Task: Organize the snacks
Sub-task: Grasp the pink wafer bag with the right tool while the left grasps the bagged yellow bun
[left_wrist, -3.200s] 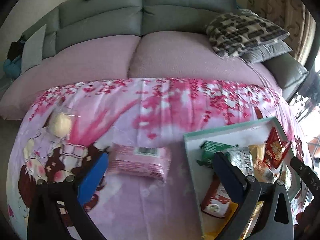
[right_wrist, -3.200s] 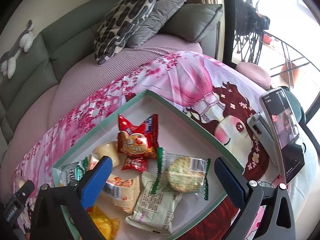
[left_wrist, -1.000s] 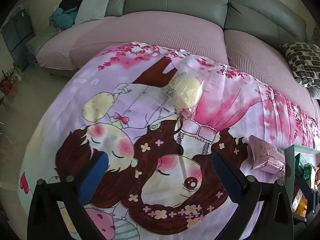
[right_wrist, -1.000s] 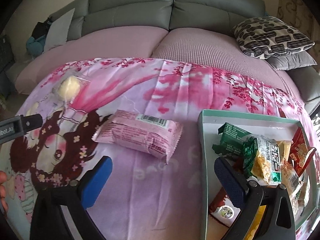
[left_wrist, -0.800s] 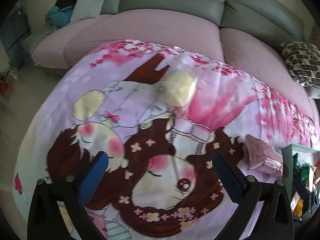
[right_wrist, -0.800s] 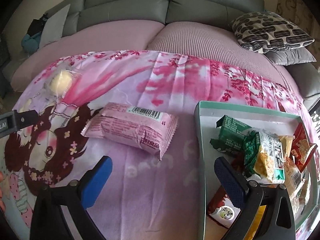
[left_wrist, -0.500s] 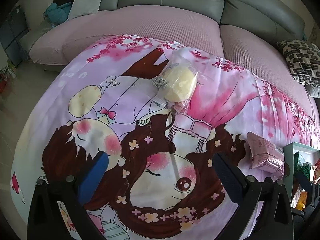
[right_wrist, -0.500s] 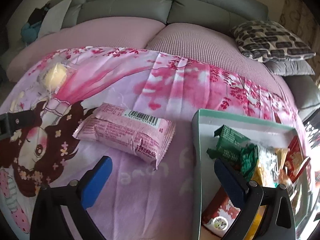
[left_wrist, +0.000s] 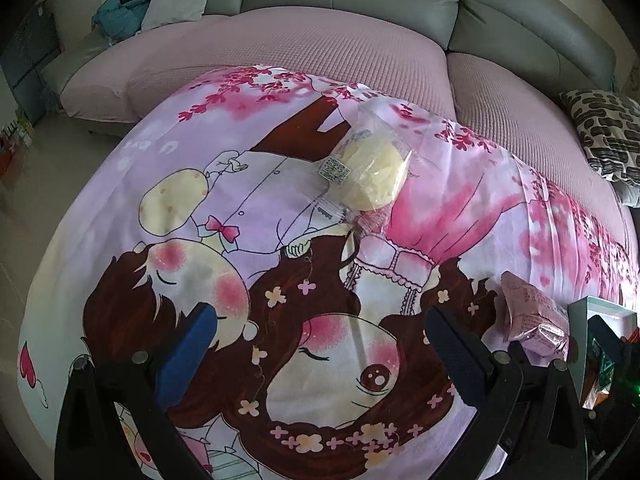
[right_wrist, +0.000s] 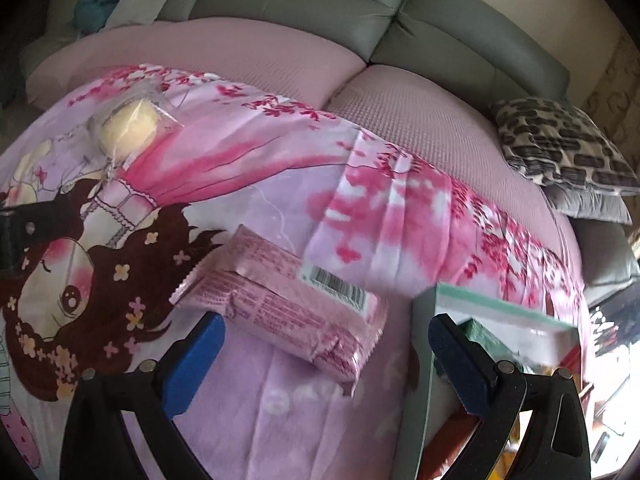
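Observation:
A pale yellow cake in a clear wrapper lies on the pink cartoon cloth, ahead of my left gripper, which is open and empty. It also shows far left in the right wrist view. A pink snack pack lies just ahead of my right gripper, which is open and empty; its end shows in the left wrist view. A green-rimmed tray with several snacks sits at the right.
The cloth covers a round table in front of a grey and pink sofa. A patterned cushion lies on the sofa at the right. The floor is at the left.
My left gripper has moved closer to the yellow cake. My right gripper has moved down and nearer to the pink pack, and the tray has slid toward the right edge of its view.

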`<state>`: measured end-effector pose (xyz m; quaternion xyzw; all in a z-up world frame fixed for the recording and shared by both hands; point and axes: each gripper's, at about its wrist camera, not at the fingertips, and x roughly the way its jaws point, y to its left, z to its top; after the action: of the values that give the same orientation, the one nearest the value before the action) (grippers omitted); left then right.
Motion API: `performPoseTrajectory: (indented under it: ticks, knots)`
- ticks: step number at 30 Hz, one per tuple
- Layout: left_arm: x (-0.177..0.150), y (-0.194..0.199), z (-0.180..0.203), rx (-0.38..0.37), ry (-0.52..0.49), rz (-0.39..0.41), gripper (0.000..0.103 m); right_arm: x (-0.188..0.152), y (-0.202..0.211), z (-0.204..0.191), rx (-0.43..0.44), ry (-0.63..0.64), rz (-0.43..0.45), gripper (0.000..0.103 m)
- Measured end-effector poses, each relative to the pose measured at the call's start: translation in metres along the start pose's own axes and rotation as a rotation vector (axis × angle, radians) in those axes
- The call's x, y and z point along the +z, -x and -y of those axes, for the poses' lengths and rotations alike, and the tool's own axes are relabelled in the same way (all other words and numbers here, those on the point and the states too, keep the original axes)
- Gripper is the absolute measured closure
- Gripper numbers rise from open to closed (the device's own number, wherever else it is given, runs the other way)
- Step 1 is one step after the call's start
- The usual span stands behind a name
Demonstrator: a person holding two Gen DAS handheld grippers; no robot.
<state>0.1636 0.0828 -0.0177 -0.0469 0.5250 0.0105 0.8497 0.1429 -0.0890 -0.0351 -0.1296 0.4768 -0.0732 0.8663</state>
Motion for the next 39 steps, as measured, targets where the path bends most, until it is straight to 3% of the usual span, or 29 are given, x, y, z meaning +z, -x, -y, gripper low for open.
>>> performPoseTrajectory:
  ticks: [4, 9, 12, 19, 29, 36, 39]
  knots:
    - [0.002, -0.003, -0.003, -0.008, 0.012, -0.008, 0.000, 0.005, -0.010, 0.000, 0.003, 0.010, -0.007, 0.001]
    - [0.007, -0.007, -0.006, -0.023, 0.023, -0.013, 0.000, 0.010, -0.019, 0.001, 0.086, -0.034, -0.012, 0.002]
    - [0.009, -0.010, -0.005, -0.033, 0.023, -0.010, 0.000, 0.012, -0.021, 0.000, 0.114, -0.055, -0.008, 0.014]
    - [0.020, -0.026, 0.008, -0.049, -0.023, -0.029, 0.000, 0.015, -0.028, 0.008, 0.172, -0.134, -0.033, 0.028]
    - [0.055, -0.029, 0.025, -0.035, -0.173, 0.104, 0.000, 0.016, -0.034, 0.015, 0.219, -0.202, -0.045, 0.036]
    - [0.070, -0.048, 0.035, -0.028, -0.249, 0.098, 0.001, 0.020, -0.036, 0.017, 0.229, -0.208, -0.038, 0.050]
    - [0.069, -0.052, 0.037, -0.017, -0.258, 0.097, 0.015, 0.020, -0.036, 0.017, 0.232, -0.207, -0.034, 0.056]
